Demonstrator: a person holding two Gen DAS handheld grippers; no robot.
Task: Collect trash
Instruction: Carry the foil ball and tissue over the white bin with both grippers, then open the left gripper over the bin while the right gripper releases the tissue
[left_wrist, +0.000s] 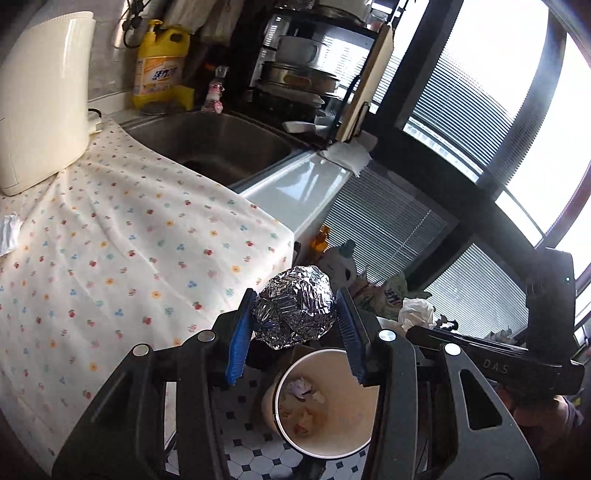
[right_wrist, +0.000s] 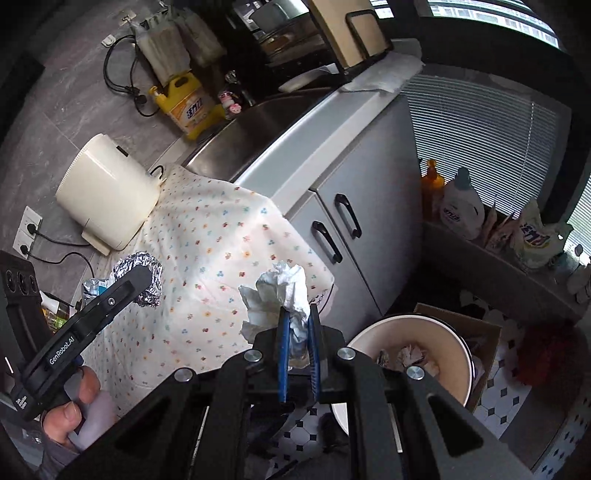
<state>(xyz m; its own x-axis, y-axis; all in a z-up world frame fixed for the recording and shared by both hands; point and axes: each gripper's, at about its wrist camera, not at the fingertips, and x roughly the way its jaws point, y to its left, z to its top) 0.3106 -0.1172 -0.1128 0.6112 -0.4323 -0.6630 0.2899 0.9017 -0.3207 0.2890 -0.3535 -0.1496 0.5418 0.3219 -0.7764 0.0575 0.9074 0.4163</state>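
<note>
Foil ball: a crumpled ball of silver foil (left_wrist: 293, 306) sits clamped between the blue pads of the left tongs (left_wrist: 295, 328), held in the air just above the bin's open mouth, off the worktop's edge.
Left tongs: partly open, about as wide as the ball itself, both pads pressed against its sides; in the right wrist view the same foil (right_wrist: 142, 275) shows behind the black body of that tool, with a hand (right_wrist: 74, 402) wrapped round its grip.
Tissue wad: a crushed white tissue (right_wrist: 279, 299) is pinched at its lower end by the right tongs (right_wrist: 297, 343), the rest of it flaring up above the pads, just beside the bin on the worktop side.
Right tongs: almost closed, only the thin bunch of paper between the pads.
Bin: a round, cream-coloured bin (left_wrist: 354, 424) stands on the tiled floor below the worktop's end, with scraps of paper already lying at its bottom; a cardboard box (right_wrist: 476, 332) stands just behind it.
Worktop: draped in a white cloth (left_wrist: 122, 236) printed with small flowers; one more white scrap (left_wrist: 9, 230) lies on it, well away from the bin.
Further from the bin: a cream appliance (left_wrist: 40, 99) on the cloth, a steel sink (left_wrist: 218, 144), a yellow detergent bottle (left_wrist: 160, 66).
</note>
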